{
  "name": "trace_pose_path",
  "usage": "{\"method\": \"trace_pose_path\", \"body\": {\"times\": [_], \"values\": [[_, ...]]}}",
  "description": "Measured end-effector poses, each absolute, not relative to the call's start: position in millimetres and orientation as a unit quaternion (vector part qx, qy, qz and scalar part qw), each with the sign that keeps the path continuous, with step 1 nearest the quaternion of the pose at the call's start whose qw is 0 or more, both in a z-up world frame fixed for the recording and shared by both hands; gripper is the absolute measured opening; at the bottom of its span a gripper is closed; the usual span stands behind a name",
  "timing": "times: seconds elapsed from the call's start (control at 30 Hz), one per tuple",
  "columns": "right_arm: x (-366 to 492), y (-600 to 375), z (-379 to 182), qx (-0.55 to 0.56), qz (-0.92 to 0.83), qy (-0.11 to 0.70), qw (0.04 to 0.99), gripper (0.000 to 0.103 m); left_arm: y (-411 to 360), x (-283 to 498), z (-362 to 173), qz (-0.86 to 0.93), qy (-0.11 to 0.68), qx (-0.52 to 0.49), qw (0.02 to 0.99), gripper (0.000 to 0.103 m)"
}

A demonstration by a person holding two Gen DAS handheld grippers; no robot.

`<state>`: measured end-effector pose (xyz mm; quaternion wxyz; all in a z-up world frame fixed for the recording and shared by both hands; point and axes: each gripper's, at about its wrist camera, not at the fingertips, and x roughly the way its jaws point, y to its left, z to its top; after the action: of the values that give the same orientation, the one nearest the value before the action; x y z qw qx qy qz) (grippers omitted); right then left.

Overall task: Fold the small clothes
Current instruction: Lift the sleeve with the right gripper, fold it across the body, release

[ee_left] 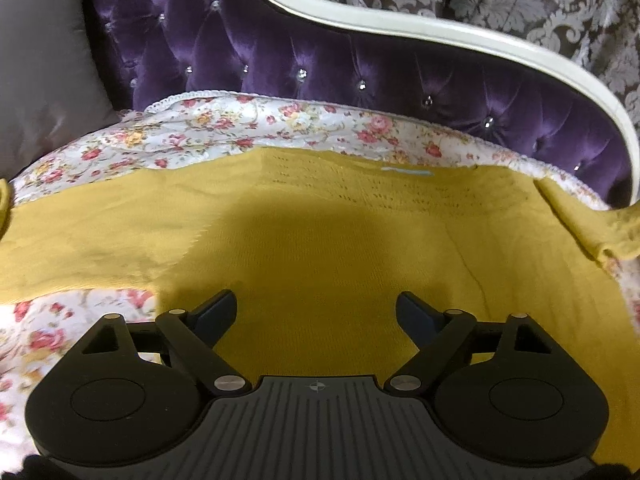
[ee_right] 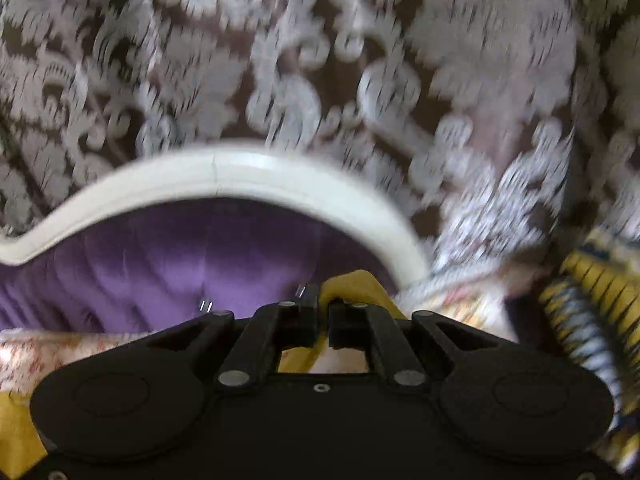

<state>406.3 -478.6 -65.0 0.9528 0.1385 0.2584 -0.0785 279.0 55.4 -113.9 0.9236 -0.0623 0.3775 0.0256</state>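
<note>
A mustard-yellow knit garment [ee_left: 320, 232] lies spread flat on a floral bedspread [ee_left: 224, 128], its sleeves reaching out to both sides. My left gripper [ee_left: 316, 312] hovers over the garment's lower middle, open, with nothing between its fingers. In the blurred right wrist view my right gripper [ee_right: 323, 312] is shut on a fold of the yellow garment [ee_right: 352, 286], lifted off the bed; yellow cloth pokes up above the fingertips and hangs below them.
A purple tufted headboard [ee_left: 320, 60] with a white curved frame [ee_left: 440, 28] rises behind the bed. Damask-patterned wall [ee_left: 540, 0] lies beyond it. A grey pillow [ee_left: 40, 60] sits at far left. A yellow-and-blue striped cloth [ee_right: 592, 312] lies at the right.
</note>
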Motion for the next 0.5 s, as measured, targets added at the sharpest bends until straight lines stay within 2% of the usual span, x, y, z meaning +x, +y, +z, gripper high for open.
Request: {"method": "trace_pose_path", "body": {"times": [0.23, 0.5], "values": [[405, -463, -4, 0.129, -0.087, 0.219, 0.963, 0.009, 74, 254, -84, 0.022, 0.365, -0.064, 0.929, 0.087], [404, -340, 31, 0.101, 0.052, 0.221, 0.969, 0.01, 109, 231, -70, 0.032, 0.36, -0.071, 0.93, 0.087]]}}
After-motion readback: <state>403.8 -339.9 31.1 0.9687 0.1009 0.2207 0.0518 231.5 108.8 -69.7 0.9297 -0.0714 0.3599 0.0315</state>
